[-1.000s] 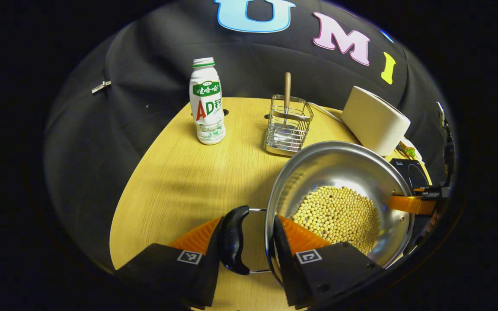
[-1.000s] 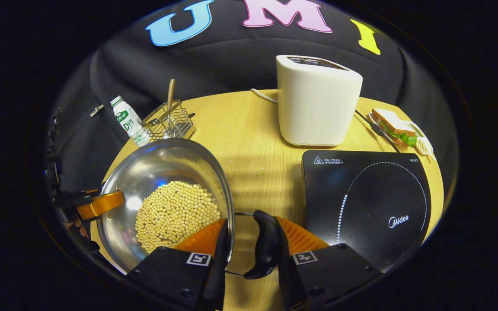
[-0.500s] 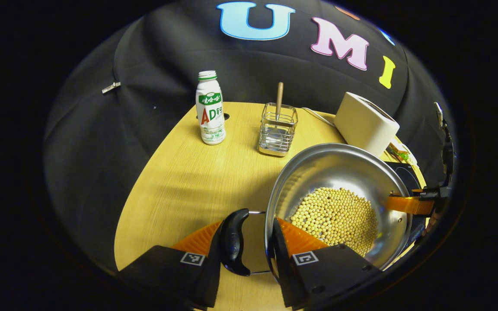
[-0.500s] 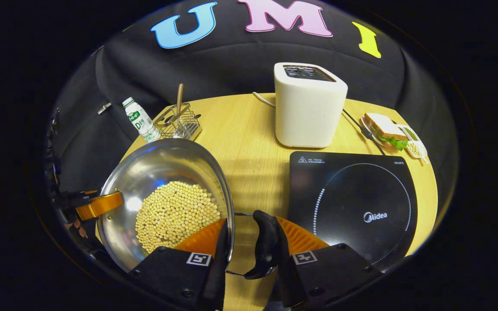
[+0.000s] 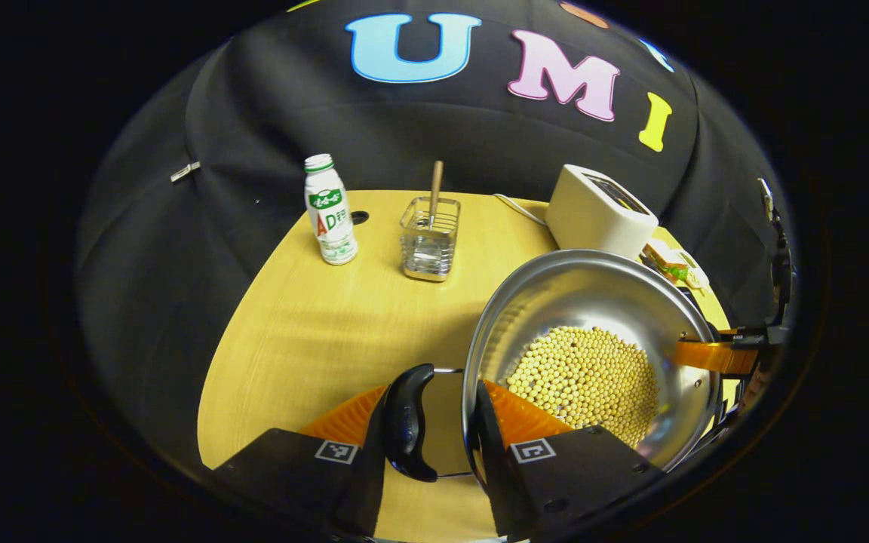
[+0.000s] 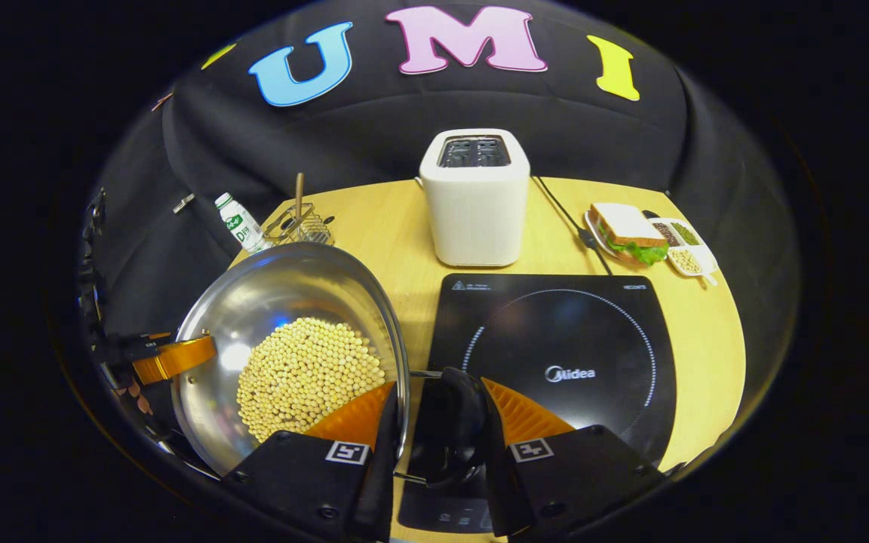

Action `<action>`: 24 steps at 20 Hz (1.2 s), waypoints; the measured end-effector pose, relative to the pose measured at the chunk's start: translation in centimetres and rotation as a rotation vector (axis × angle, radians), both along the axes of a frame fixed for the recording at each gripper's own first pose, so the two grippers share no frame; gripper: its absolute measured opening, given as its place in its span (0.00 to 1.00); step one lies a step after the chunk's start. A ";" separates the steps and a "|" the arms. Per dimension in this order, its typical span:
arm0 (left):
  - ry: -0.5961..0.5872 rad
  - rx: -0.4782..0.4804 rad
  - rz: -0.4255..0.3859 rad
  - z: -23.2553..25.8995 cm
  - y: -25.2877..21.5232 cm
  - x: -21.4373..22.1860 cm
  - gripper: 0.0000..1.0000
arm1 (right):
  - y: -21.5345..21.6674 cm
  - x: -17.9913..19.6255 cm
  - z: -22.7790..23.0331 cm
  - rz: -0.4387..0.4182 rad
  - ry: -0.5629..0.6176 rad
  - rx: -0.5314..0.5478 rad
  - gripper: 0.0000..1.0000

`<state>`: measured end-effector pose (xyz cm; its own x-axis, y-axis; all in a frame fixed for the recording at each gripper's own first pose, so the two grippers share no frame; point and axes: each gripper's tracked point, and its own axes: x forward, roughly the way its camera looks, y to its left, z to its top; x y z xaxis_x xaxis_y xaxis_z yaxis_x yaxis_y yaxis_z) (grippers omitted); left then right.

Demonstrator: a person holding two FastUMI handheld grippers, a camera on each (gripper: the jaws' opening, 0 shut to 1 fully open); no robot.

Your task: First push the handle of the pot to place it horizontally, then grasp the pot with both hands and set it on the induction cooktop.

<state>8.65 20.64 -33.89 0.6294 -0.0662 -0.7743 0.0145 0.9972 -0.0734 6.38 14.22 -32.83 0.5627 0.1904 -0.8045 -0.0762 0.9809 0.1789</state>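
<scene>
A steel pot (image 6: 284,317) holding yellow beans (image 6: 310,377) hangs between both grippers. My right gripper (image 6: 434,430) is shut on the pot's black side handle (image 6: 459,426), one finger inside the rim, one outside the handle. That handle now lies over the left part of the black induction cooktop (image 6: 578,347). In the left gripper view my left gripper (image 5: 427,430) is shut the same way on the opposite black handle (image 5: 406,422) of the pot (image 5: 593,302). Each gripper shows across the pot in the other's view: the left gripper (image 6: 170,358) and the right gripper (image 5: 721,356).
On the wooden table (image 6: 389,226), a white toaster (image 6: 474,200) stands behind the cooktop, its cord trailing right. A sandwich plate (image 6: 627,235) and a small dish of grains (image 6: 685,253) sit at back right. A drink bottle (image 5: 329,211) and a wire utensil holder (image 5: 431,240) stand at back left.
Both grippers have carried the pot to the right and away from the back of the table. The cooktop has slid under the right handle; bottle, holder and toaster look farther off.
</scene>
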 end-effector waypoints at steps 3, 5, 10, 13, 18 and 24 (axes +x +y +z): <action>-0.002 -0.005 -0.020 0.7 -2.8 0.4 0.58 | -2.8 0.4 0.5 -0.012 -0.002 -0.001 0.53; -0.002 -0.014 -0.030 1.0 -4.5 0.8 0.59 | -4.6 0.6 0.8 -0.020 -0.010 -0.007 0.53; -0.001 -0.020 -0.061 1.1 -8.5 1.7 0.59 | -8.3 0.4 0.8 -0.049 -0.012 -0.009 0.53; -0.001 -0.018 -0.079 1.1 -10.3 2.5 0.59 | -10.4 0.4 0.7 -0.066 -0.007 -0.007 0.53; 0.003 -0.025 -0.101 1.1 -14.1 3.1 0.59 | -14.0 0.5 0.6 -0.093 -0.005 -0.016 0.53; 0.009 -0.031 -0.132 0.6 -18.3 4.2 0.59 | -18.1 0.5 0.0 -0.127 0.007 -0.024 0.53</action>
